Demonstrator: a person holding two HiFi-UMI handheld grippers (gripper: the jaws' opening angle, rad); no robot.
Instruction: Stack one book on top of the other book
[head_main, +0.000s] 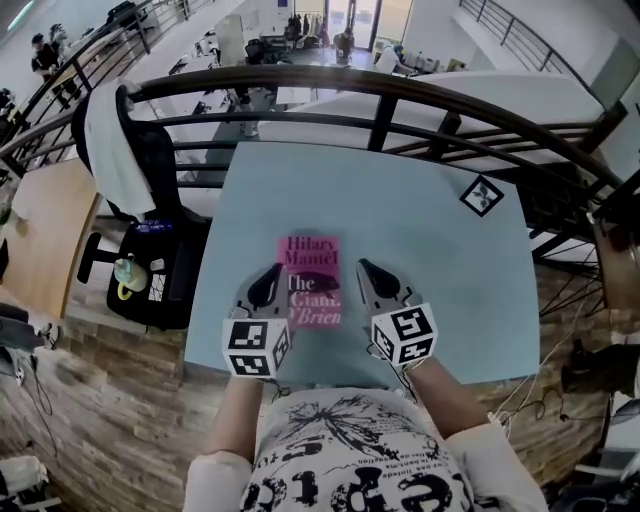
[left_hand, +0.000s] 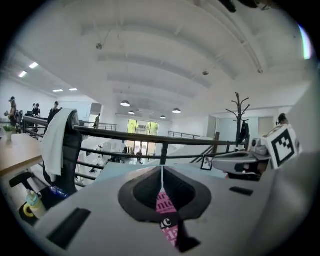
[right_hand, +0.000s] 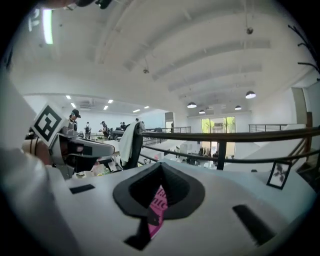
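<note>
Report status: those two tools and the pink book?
Left tool shut, empty. Right tool shut, empty. Pink book flat on table between them. Nothing in the way.

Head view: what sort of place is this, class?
Probably an open-plan office, on a raised level: a curved railing edges the blue table, an office chair stands beside it, desks lie below.

Pink book, pale blue table, dark railing, wood-grain floor.
</note>
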